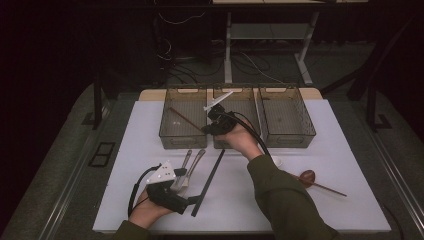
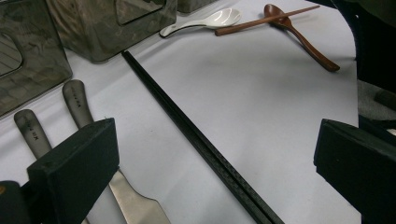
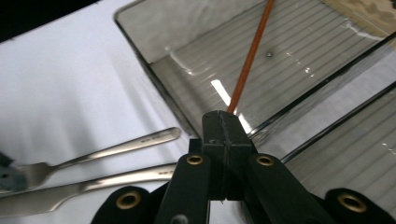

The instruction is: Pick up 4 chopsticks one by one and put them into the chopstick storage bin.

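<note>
The brown chopstick (image 3: pixel 247 60) lies inside the leftmost clear bin (image 3: pixel 149 32), and its long axis runs straight on from the tips of the right hand-held gripper (image 3: pixel 224 119), slanting away up the ribbed floor toward the bin's far wall; its near end meets the jaw tips and goes out of sight behind them. That hand-held gripper has its jaws pressed fully together with no gap between the pads – whether the stick's end is nipped between them or merely lies just beyond them I cannot tell; in the high view it hangs at the bin's near corner (image 1: pixel 212 120), with the chopstick (image 1: pixel 182 118) stretching off toward its left. So the coming move, as I judge it, turns on that line: jaws and stick share one axis, and any pull or push will act along the stick's length rather than across it. On the bare counter (image 1: pixel 325 150) short of the bin, to the left of these jaws, lie a fork (image 3: pixel 116 149) and a knife (image 3: pixel 93 184), handles pointing toward the bin. The left hand-held gripper (image 2: pixel 215 140) rests low on the counter with its jaws spread wide and nothing gripped; a black chopstick (image 2: pixel 187 121) runs between the open pads and on ahead toward the bins – lengthwise through the gap, touching neither pad. For that stick the left hand is plainly the nearer; the right is well apart from it.
</note>
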`<state>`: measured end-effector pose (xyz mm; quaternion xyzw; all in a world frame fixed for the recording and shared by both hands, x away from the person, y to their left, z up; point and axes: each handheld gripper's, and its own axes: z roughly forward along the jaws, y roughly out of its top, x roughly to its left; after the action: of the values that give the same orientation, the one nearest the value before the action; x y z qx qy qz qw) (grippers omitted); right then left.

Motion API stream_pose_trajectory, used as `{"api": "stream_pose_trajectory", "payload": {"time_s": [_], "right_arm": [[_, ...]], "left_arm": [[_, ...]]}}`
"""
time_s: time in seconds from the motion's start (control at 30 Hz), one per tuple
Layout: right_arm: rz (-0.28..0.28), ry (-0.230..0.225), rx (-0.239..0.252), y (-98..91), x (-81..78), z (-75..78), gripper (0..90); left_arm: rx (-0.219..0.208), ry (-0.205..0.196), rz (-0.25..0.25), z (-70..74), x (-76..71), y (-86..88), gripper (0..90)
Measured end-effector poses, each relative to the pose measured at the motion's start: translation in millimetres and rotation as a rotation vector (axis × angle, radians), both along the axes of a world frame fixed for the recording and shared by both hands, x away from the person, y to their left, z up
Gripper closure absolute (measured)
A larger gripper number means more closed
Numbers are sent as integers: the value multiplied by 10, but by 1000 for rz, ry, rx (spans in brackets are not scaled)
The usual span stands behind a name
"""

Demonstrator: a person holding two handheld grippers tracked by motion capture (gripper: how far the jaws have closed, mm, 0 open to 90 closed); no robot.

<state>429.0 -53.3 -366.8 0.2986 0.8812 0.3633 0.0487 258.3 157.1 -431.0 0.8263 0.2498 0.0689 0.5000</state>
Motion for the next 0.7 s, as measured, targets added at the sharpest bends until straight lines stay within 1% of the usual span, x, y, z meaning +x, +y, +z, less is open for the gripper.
{"api": "stream_pose_trajectory", "payload": {"time_s": [0.03, 0.1, 0.17, 0.23, 0.3, 0.4, 0.43, 0.53, 0.6, 0.7], "right_arm": [[-1, -3, -3, 0, 11, -8, 892], [-6, 3, 12, -12, 25, -9, 892], [-9, -1, 14, -21, 21, 0, 892], [-4, -4, 16, -39, 4, 25, 892], [1, -4, 32, -78, -16, 62, 885], [16, 4, 63, -159, -48, 106, 791], [22, 5, 73, -188, -63, 118, 758], [45, 3, 84, -278, -125, 146, 659], [59, -4, 89, -346, -168, 155, 620], [67, -6, 103, -452, -242, 155, 562]], "left_arm": [[0, 0, 0, 0, 0, 0, 0], [0, 0, -1, -1, -1, 1, 0], [-1, -1, 0, -1, 0, 4, 0], [-6, 1, 3, -5, 1, 5, 0], [-4, 2, 4, -9, 2, 8, 0], [7, -1, 3, -13, 3, 10, 0], [4, 2, 6, -19, 1, 6, 0], [7, 2, 3, -26, 5, 2, 0], [8, 3, 2, -27, 5, 2, 0], [-2, 4, 5, -29, 5, 1, 0]]}}
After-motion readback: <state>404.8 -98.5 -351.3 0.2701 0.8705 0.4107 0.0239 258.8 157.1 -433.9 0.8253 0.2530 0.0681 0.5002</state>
